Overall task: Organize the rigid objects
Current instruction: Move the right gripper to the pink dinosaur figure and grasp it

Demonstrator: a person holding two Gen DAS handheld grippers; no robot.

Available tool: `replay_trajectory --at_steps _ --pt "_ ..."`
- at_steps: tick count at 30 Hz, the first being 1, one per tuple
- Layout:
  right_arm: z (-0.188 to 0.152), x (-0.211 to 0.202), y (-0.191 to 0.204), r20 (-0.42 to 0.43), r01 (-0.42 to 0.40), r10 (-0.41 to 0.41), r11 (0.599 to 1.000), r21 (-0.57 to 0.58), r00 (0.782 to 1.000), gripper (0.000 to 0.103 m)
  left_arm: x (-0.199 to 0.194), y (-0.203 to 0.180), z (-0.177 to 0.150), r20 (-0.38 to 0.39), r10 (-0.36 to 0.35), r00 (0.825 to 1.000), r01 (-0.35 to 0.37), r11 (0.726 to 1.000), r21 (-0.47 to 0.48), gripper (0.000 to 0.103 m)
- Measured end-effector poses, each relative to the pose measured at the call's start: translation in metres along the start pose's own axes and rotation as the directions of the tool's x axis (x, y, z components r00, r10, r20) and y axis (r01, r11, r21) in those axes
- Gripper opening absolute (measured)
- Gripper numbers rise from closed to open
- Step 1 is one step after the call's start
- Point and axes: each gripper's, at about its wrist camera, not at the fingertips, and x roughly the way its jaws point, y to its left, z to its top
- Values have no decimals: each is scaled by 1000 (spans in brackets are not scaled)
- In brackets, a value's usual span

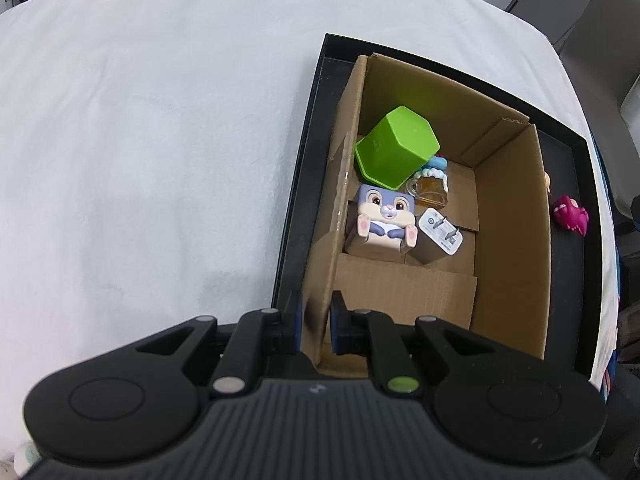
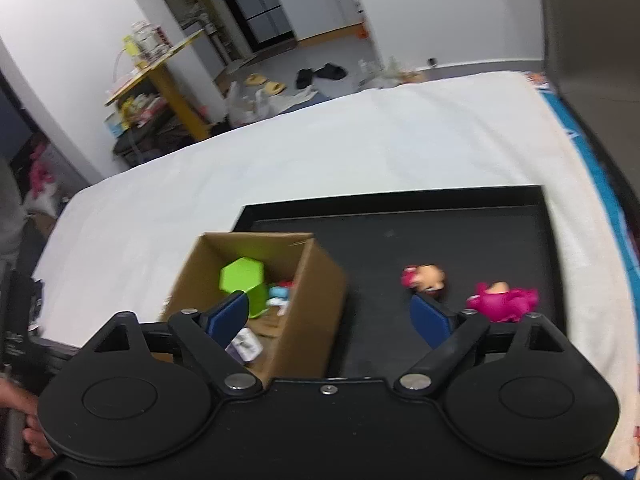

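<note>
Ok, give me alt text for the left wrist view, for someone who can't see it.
The left gripper is clamped on the near wall of an open cardboard box standing in a black tray on a white cloth. Inside lie a green hexagonal cup, a bunny figure and a white charger.

Cup (image 1: 394, 148) in box (image 1: 508, 216) (on tray (image 2: 460, 236)), toys (image 2: 502, 302) beside.

Black ribbed left tongs (image 1: 316, 326) and right tongs (image 2: 332, 316) carry blue pads, silver screws.

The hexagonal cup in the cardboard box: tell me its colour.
Bright lime green; the hexagonal cup shows best in the left wrist view.
</note>
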Motion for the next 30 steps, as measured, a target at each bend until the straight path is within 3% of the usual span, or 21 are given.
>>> replay_trajectory --at_steps 8,16,30 --pt "2 -4 -27 35 81 -82 996 47 996 97 -1 0 -3 8 4 1000 -4 1000 -2 12" --pt "-2 -5 -70 10 81 -83 987 138 996 102 -1 1 -3 4 3 1000 -3 1000 -4 12" --pt "5 -8 -104 -25 65 -61 972 227 998 103 0 0 -3 6 1 1000 -1 1000 4 12"
